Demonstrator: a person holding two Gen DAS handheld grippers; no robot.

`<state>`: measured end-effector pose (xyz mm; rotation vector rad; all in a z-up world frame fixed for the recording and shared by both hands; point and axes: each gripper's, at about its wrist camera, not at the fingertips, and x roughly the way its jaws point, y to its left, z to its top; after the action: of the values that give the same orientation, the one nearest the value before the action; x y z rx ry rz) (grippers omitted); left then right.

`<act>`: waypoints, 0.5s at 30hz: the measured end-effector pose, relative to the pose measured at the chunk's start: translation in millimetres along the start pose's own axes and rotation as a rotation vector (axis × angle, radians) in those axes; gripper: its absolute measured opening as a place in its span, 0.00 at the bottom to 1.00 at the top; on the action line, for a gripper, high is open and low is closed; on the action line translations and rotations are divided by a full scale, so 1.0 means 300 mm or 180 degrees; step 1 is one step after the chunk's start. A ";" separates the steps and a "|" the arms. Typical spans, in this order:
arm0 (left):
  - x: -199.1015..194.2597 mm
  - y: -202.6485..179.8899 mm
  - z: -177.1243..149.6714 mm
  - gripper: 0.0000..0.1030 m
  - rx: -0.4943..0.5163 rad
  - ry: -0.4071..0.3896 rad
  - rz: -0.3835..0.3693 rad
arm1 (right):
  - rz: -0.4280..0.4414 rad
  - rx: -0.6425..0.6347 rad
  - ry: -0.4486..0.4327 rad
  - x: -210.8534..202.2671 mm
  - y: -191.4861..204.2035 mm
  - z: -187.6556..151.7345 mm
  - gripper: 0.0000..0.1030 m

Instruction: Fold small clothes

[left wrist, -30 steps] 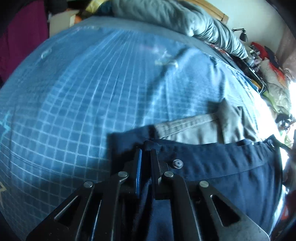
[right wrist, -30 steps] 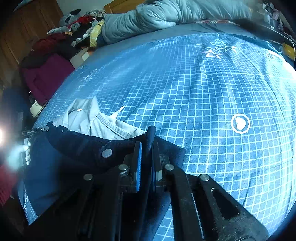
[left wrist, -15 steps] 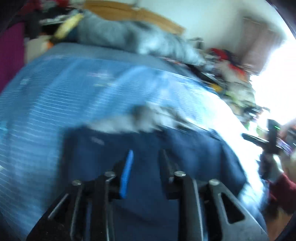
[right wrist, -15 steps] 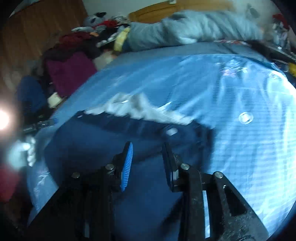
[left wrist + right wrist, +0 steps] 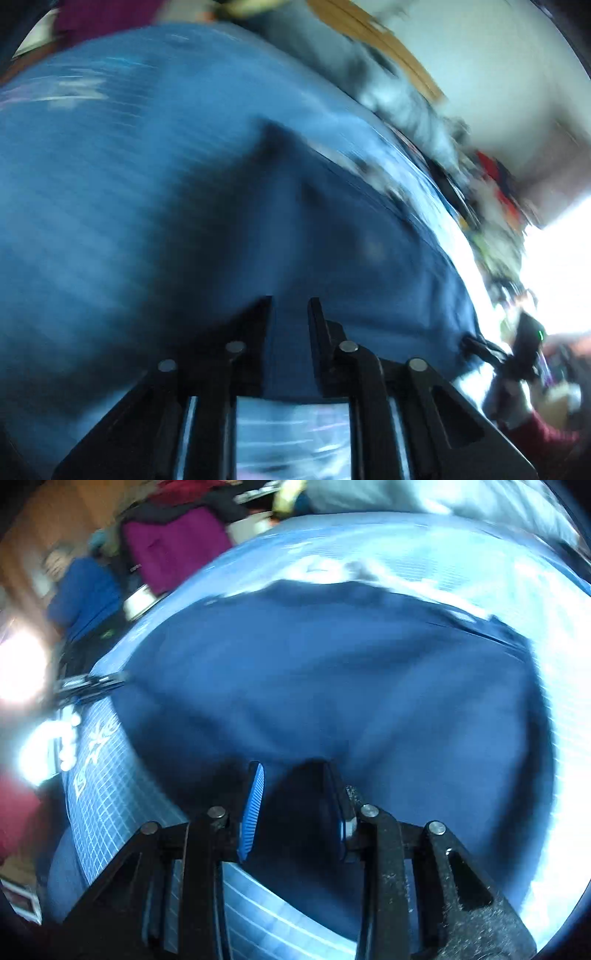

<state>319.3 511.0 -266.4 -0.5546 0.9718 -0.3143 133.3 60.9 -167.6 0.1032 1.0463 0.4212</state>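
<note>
A dark navy garment (image 5: 332, 679) lies spread flat on the blue grid mat (image 5: 107, 797), its near edge under both grippers. In the left wrist view the same navy garment (image 5: 351, 251) looks blurred by motion. My left gripper (image 5: 290, 306) hangs open just above the cloth's near edge, nothing between its fingers. My right gripper (image 5: 293, 775) is open too, over the near hem, blue pad showing. A pale grey garment (image 5: 332, 568) peeks out past the navy one's far edge. The left gripper also shows at the left of the right wrist view.
A grey duvet (image 5: 399, 99) is bunched at the far end of the bed against a wooden headboard (image 5: 373, 37). Piles of magenta and blue clothes (image 5: 173, 546) lie beside the mat. Bright window glare (image 5: 561, 266) whites out the right side.
Both grippers let go of the navy garment's waistband, opened, and pulled back toward its near edge. The garment now lies flat, covering most of the grey one.
</note>
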 end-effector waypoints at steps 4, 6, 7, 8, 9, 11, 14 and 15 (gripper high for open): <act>-0.239 0.207 -0.003 0.38 -0.0641 -0.0438 0.0363 | -0.0179 0.0278 -0.0104 -0.113 -0.057 -0.068 0.49; -0.282 0.180 -0.045 0.41 -0.0694 -0.0414 0.0118 | -0.0212 0.0313 -0.0176 -0.152 -0.032 -0.123 0.58; -0.277 0.136 -0.079 0.49 -0.0655 -0.0334 -0.0075 | -0.0210 0.0330 -0.0202 -0.164 -0.015 -0.153 0.63; -0.260 0.085 -0.114 0.52 -0.0604 -0.0234 -0.0281 | -0.0186 0.0344 -0.0208 -0.168 0.007 -0.179 0.66; -0.261 0.070 -0.140 0.56 -0.0578 -0.0179 -0.0406 | -0.0171 0.0353 -0.0199 -0.166 0.023 -0.205 0.68; -0.201 -0.007 -0.190 0.56 -0.0615 -0.0076 -0.0640 | -0.0128 0.0357 -0.0109 -0.149 0.039 -0.254 0.68; -0.087 -0.034 -0.215 0.56 -0.0717 -0.0005 -0.0539 | -0.0225 0.0256 0.0030 -0.095 0.082 -0.300 0.69; -0.061 -0.032 -0.215 0.53 -0.0773 -0.0036 -0.0473 | -0.0275 0.0202 -0.0002 -0.090 0.099 -0.306 0.71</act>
<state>254.9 492.6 -276.7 -0.8518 0.9659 -0.3271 34.6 67.2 -183.4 0.1142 1.0598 0.3100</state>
